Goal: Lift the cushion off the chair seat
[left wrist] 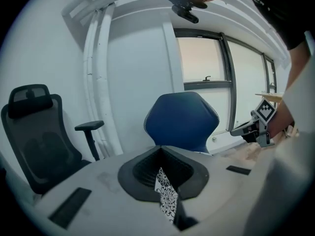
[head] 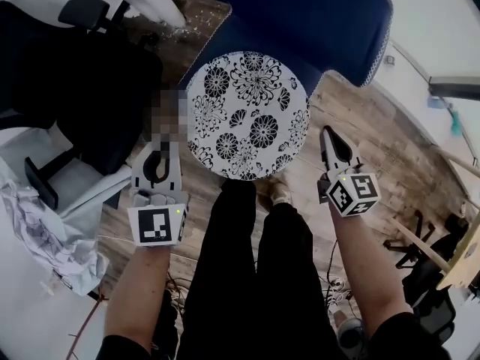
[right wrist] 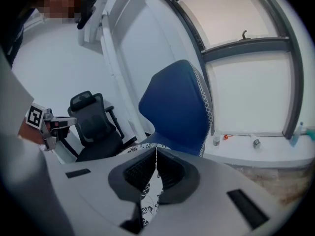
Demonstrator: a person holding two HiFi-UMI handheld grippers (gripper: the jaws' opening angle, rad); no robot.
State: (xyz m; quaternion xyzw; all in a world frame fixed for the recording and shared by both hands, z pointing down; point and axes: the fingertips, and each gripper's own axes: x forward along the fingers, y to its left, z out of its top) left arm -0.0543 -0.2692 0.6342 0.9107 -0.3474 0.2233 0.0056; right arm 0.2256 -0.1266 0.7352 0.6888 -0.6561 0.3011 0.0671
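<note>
Grippers flank the cushion, not yet lifted.
Head view: it lies on the chair seat, left gripper and right gripper either side (likely for a two-sided lift). Left gripper view: jaws together, empty. Right gripper view: likewise.

Floor: wood planks, upper middle to lower right.
On floor: blue chair at top; cables at lower middle.
Chair seat: round floral cushion over its front; contact unclear.
Pale surface, left: black office chair, crumpled paper.
</note>
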